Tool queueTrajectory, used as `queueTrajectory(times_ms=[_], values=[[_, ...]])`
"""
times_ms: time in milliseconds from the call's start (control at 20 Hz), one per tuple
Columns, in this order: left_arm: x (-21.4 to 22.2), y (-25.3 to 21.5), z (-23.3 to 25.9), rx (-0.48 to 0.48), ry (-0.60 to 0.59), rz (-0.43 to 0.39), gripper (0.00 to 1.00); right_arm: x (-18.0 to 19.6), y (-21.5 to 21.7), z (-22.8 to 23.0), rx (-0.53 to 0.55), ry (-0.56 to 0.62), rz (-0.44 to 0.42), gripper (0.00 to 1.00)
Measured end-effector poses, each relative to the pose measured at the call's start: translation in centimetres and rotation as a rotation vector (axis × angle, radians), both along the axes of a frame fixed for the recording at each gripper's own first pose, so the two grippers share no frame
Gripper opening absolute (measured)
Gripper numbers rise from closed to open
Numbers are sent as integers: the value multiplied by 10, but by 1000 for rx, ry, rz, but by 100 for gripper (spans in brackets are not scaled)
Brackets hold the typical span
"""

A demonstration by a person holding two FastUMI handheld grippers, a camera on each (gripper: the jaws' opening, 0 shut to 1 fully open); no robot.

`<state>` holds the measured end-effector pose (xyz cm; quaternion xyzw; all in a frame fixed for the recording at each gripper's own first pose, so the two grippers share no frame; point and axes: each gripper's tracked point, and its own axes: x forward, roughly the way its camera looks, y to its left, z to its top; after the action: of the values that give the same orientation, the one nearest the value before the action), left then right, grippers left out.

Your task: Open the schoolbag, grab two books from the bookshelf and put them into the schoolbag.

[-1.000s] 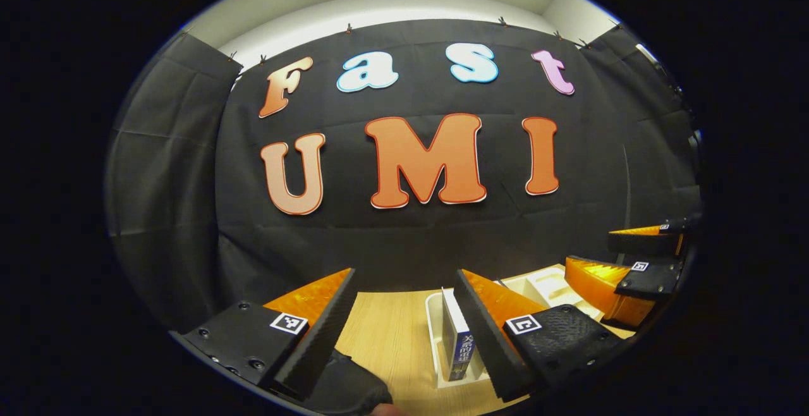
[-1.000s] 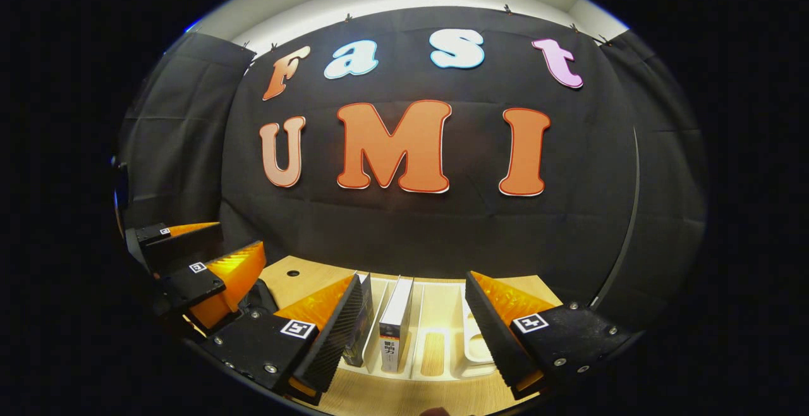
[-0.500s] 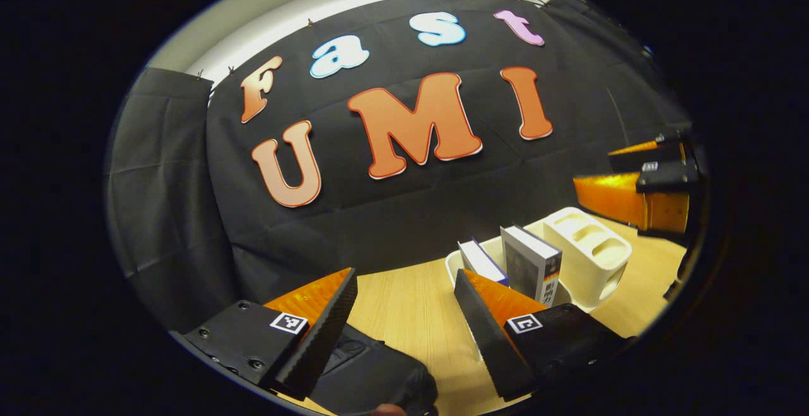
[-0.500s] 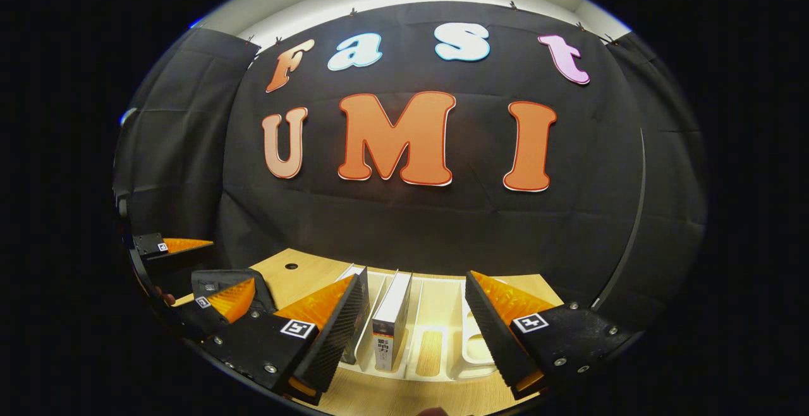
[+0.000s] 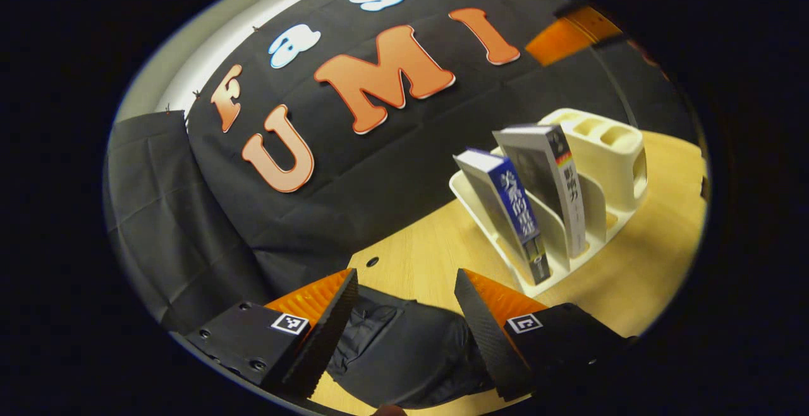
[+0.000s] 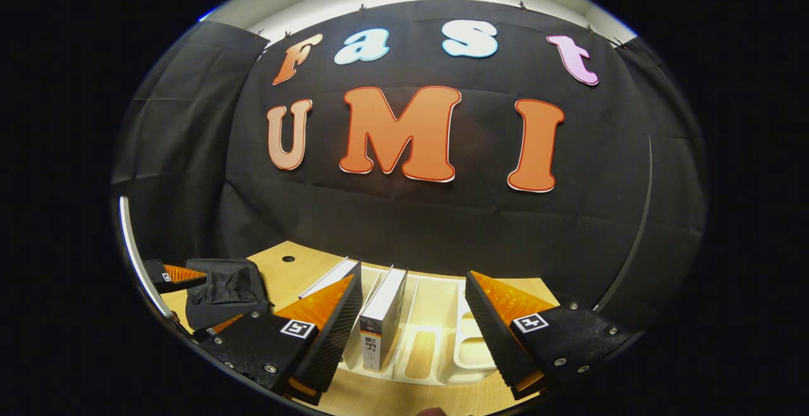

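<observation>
Schoolbag (image 5: 404, 353) lies beneath the left gripper (image 5: 404, 334) — jaws wide, empty.

**Surfaces & finishes**

Table (image 5: 436, 258) is showing pale wood grain w/ satin sheen. Bookshelf (image 5: 607, 150) is looking like smooth cream plastic, semi-gloss. Schoolbag (image 5: 404, 353) is reading as matt black cloth, creased. Blue book (image 5: 515, 204) & grey book (image 5: 556, 176) are showing glossy paper covers.

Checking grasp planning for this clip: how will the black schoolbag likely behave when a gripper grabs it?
The schoolbag looks floppy: its fabric lies slumped and creased on the table, so it will probably fold rather than lift whole. A pinch may raise just one layer. It seems unlikely to roll.
</observation>
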<state>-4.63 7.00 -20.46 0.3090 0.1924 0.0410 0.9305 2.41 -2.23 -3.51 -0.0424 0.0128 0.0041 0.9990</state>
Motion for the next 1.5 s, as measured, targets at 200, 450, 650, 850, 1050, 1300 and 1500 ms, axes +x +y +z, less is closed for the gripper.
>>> queueTrajectory(times_ms=[200, 450, 650, 850, 1050, 1300, 1500], values=[[-12, 16, -35, 77, 74, 20, 98, 6, 0, -5, -12, 12, 18, 97], [-27, 32, -74, 138, 152, 42, 98, 12, 1, -11, -29, 20, 44, 98], [-41, 42, -104, 162, 210, 65, 98, 15, 3, -14, -27, 25, 60, 98], [-51, 59, -125, 215, 262, 96, 98, 17, 5, -16, -36, 28, 73, 98], [-56, 85, -125, 247, 277, 173, 96, 20, 9, -16, -38, 31, 87, 98], [-43, 101, -108, 295, 239, 204, 96, 20, 14, -8, -48, 16, 111, 98], [-24, 112, -112, 337, 247, 184, 93, 19, 26, -5, -78, 17, 145, 98]])
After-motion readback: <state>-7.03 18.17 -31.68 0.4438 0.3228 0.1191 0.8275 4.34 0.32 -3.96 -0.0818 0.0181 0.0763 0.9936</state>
